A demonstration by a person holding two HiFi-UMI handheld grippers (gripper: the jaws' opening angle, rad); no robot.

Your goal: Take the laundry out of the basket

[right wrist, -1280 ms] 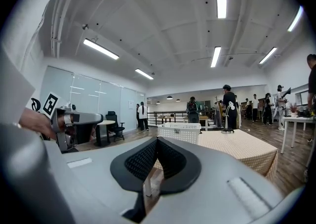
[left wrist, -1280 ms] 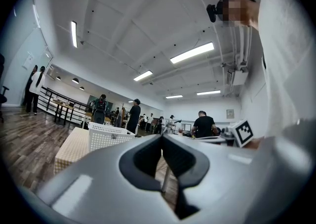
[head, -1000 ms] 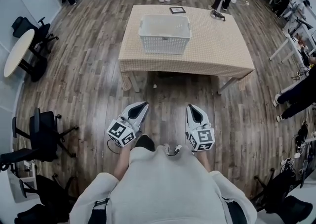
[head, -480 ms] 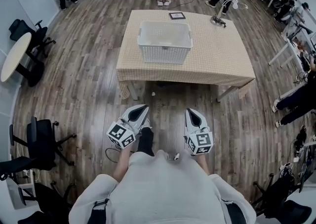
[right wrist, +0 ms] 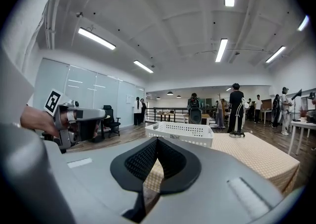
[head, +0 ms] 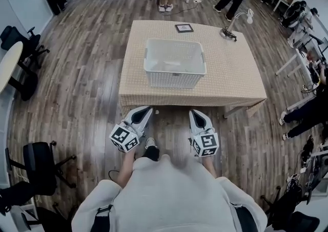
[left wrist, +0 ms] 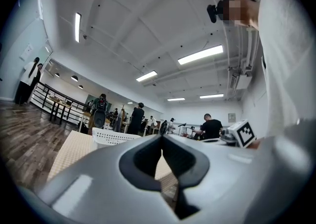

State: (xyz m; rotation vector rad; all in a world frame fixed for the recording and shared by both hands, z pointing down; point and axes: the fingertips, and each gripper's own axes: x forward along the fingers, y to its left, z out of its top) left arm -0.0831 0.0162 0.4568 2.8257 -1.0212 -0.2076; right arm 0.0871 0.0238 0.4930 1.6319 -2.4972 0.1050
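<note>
Left gripper low in front of person, near edge of desk, not over it. Jaws pressed together, tips touching, nothing between them. Right gripper beside it, jaws clenched too, holding nothing. Both point toward desk. White basket stands in middle of desk, well apart from both grippers. Inside looks pale; laundry hard to make out. Small frame and lamp on far side of desk.
</note>
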